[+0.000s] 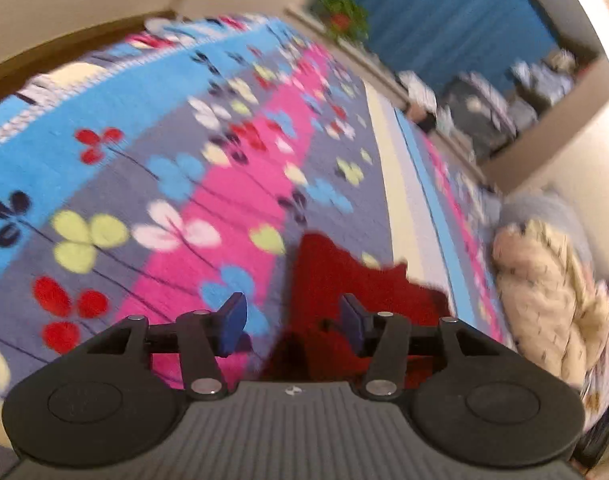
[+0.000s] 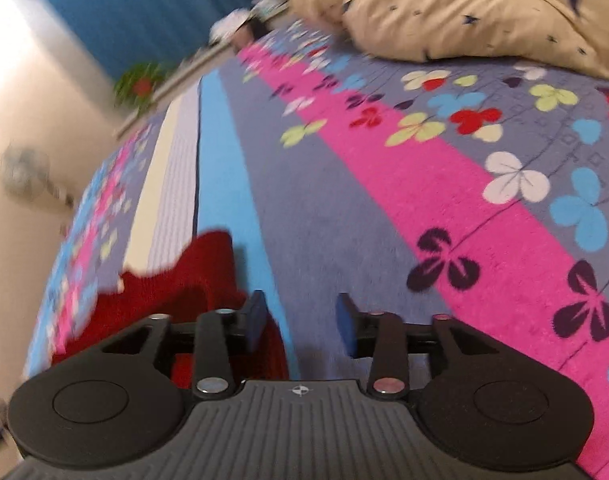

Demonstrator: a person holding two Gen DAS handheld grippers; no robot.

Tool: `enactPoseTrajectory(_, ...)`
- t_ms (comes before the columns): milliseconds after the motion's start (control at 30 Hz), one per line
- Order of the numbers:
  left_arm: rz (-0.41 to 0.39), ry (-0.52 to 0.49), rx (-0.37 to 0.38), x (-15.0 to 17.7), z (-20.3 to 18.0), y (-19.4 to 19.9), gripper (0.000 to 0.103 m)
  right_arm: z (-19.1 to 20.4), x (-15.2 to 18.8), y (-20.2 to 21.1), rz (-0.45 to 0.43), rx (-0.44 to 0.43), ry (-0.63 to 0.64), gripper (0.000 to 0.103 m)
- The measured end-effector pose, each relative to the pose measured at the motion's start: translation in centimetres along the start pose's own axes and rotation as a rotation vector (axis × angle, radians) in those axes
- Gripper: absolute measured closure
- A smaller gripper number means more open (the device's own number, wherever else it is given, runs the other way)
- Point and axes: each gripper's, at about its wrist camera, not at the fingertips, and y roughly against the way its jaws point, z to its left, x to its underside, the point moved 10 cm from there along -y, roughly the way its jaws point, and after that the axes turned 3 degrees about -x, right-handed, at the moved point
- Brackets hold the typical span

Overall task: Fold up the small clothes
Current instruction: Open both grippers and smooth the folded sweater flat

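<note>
The red garment (image 1: 336, 276) lies on the flowered bedspread (image 1: 152, 160), and in our left wrist view it fills the lower middle of the frame, reaching from under the gripper body up past the right blue pad. Our left gripper (image 1: 294, 320) has its jaws parted, with a clear gap between the two pads; the cloth shows behind that gap and behind the right pad, but neither pad presses on it, so we hold nothing there. In our right wrist view the same red garment (image 2: 184, 280) sits at the lower left, its edge running up beside the light blue stripe and passing behind the left pad. Our right gripper (image 2: 300, 320) also stands with its jaws apart, and between the pads we see only bare bedspread (image 2: 384, 200); the garment lies just to the left of the gap, and we cannot tell whether it touches the left pad. A cream quilt (image 2: 464, 12) with small dark marks is bunched at the upper right of the right view and appears at the right edge of the left view (image 1: 544, 300), well apart from the garment. A blue curtain (image 1: 444, 20) hangs at the top of the left view. Both views are blurred.
</note>
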Motion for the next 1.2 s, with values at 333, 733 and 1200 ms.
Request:
enactPoseTrajectory(333, 0.147, -0.321, -0.096, 3.7, 0.2, -0.4, 0.036, 1.6, 3.0, -0.9, 0.151, -0.040, 0.184, 0.049)
enactPoseTrajectory(733, 0.135, -0.524, -0.077, 4.9, -4.1, -5.9, 0.030, 3.9, 2.7, -4.5, 0.151, 0.018, 0.220, 0.042)
enactPoseTrajectory(1200, 0.129, -0.481, -0.059, 3.2, -4.4, -9.6, 0.071, 4.5, 1.3, -6.7, 0.119, 0.021, 0.170, 0.090)
